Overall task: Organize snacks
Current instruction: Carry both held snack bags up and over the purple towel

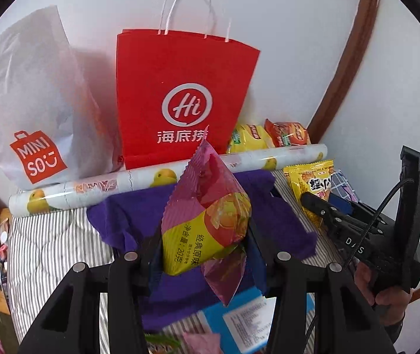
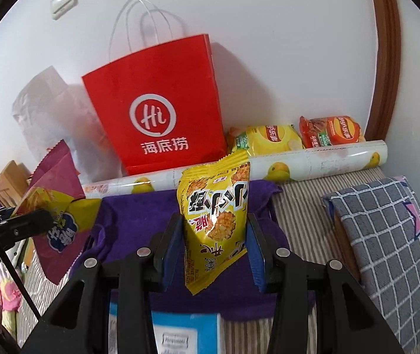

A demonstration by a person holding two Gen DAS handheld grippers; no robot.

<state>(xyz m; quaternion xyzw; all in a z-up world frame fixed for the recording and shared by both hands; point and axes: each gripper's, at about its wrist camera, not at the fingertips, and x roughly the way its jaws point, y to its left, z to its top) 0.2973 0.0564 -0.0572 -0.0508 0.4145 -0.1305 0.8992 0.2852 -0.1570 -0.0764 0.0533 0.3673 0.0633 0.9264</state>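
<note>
My left gripper [image 1: 201, 247] is shut on a pink and yellow snack packet [image 1: 207, 218], held up above the purple cloth [image 1: 280, 215]. My right gripper [image 2: 214, 242] is shut on a yellow rice-cracker packet [image 2: 215, 215], also lifted. Each packet shows in the other view too: the yellow packet [image 1: 313, 183] at the right, the pink packet [image 2: 59, 206] at the left. A red paper bag [image 1: 180, 94] with white handles stands upright against the wall behind, also seen as the red bag [image 2: 156, 115]. A white plastic bag [image 1: 33, 112] stands to its left.
A patterned paper roll [image 1: 139, 177] lies across the striped bedding in front of the bags. A yellow chip bag [image 2: 268, 138] and an orange chip bag [image 2: 330, 131] lie behind the roll at the right. A checked pillow [image 2: 392, 236] is at the right, a blue box [image 2: 186, 336] below.
</note>
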